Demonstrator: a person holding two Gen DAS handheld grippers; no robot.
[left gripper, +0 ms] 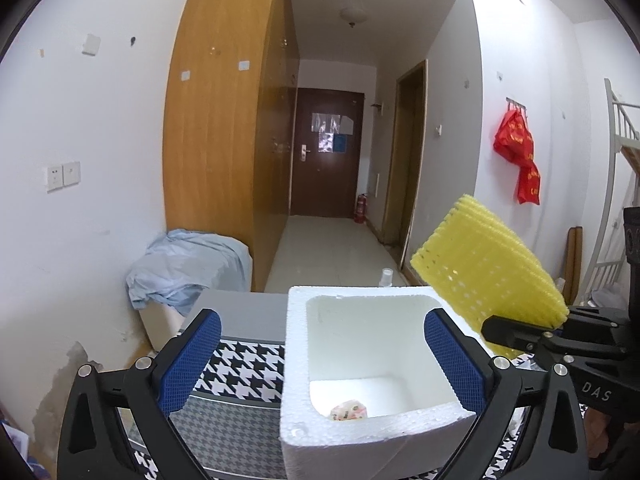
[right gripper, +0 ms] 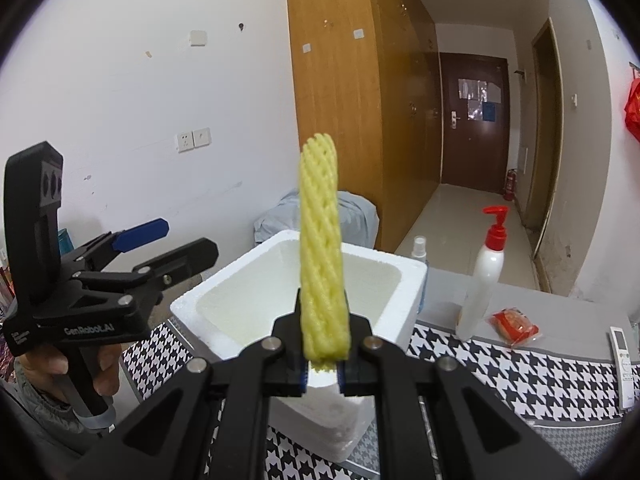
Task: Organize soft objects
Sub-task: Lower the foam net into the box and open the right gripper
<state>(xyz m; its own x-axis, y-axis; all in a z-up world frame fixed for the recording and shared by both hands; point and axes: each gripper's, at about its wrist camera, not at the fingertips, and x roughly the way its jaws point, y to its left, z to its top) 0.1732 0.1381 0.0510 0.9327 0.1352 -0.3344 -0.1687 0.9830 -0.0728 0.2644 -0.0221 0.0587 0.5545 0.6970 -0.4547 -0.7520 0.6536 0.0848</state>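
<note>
**Ana:** While the left wrist view looks down into the white foam box [left gripper: 372, 364], what does it show that the other misses?

**Ben:** A small floral-printed soft bundle [left gripper: 349, 410] lying on the box floor at its near wall. The left gripper [left gripper: 320, 360] has its jaws spread wide, blue ribbed pads [left gripper: 190, 360] on either side of the box's near left corner, pressing nothing.

**Ana:** And the right wrist view?

**Ben:** It shows the right gripper [right gripper: 323, 372] clamped on the lower end of a yellow foam net sleeve [right gripper: 322, 256], which stands upright, edge-on, over the box's near rim. Seen from the left, the sleeve is a broad ribbed sheet tilted above the box's right edge.

**Ana:** Anything else only there?

**Ben:** A white pump bottle [right gripper: 486, 276] with a red top, a red packet [right gripper: 514, 326] and a remote [right gripper: 623, 356] on the houndstooth cloth [right gripper: 500, 372], right of the box. A hand [right gripper: 80, 364] grips the left gripper's handle at far left.
</note>
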